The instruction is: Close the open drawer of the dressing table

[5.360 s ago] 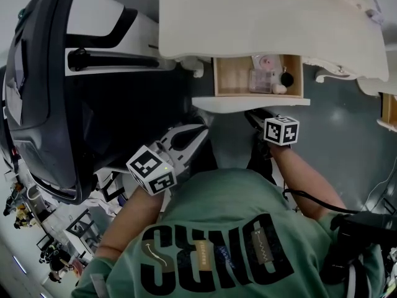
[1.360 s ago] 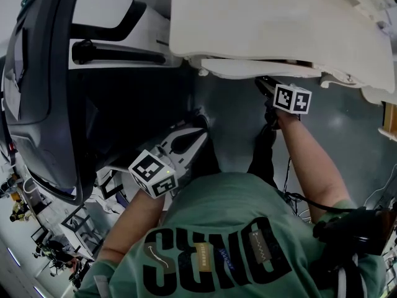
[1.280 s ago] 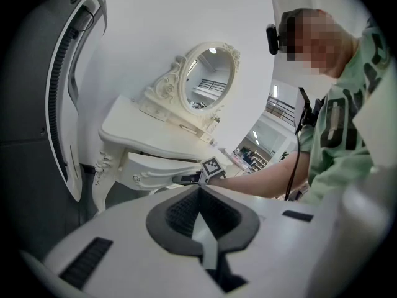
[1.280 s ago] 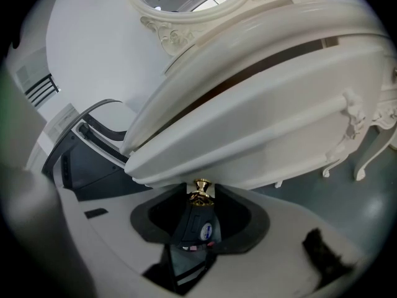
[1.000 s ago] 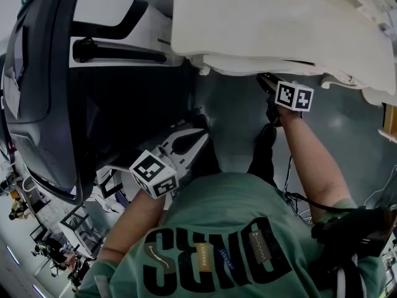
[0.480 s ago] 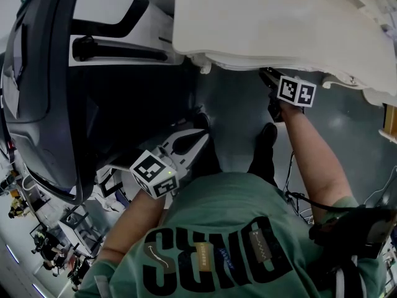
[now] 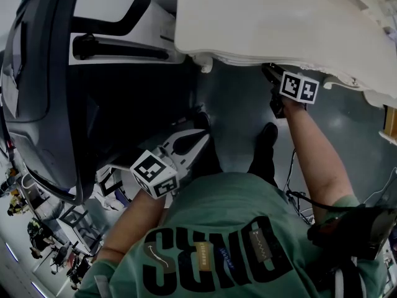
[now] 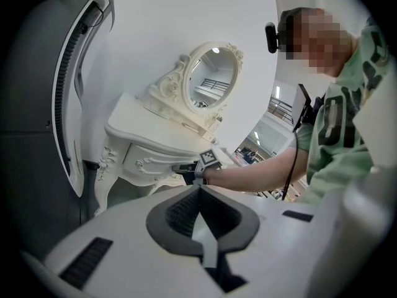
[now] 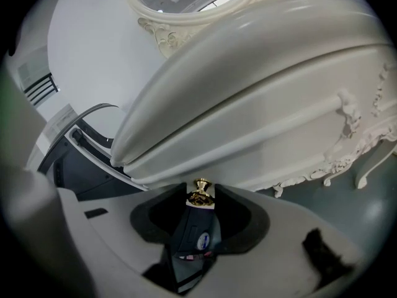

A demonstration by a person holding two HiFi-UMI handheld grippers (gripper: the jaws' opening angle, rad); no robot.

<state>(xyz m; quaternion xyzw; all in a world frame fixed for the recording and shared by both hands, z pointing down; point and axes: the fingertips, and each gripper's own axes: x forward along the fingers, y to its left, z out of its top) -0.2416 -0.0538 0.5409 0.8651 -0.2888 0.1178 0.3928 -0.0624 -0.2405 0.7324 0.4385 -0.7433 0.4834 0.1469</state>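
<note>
**Head view.** The pale surface (image 7: 279, 17) of the dressing table is seen from twelve to two o'clock. The right claw (image 7: 269, 72) is stretched out to its front edge at one o'clock. There the drawer (image 7: 242, 59) is tucked beneath the top, with none of its inside showing, so it is judged home or nearly so. The left claw (image 7: 200, 136) is held near the body at about seven o'clock of centre, well apart from the furniture. One claw is presumably enough for the push.

**Left gripper view.** The jaws are seen brought together, with nothing between them. The drawer front is seen under the top at nine o'clock of centre, with the right claw at its right end. An oval mirror (image 8: 214, 79) stands above at twelve o'clock.

**Right gripper view.** The jaws are narrowed onto the gold knob (image 9: 200, 194) at six o'clock, with a pad on either side. The knob is judged to be gripped so that the drawer front (image 9: 260, 129) can be guided straight in without skewing.
</note>
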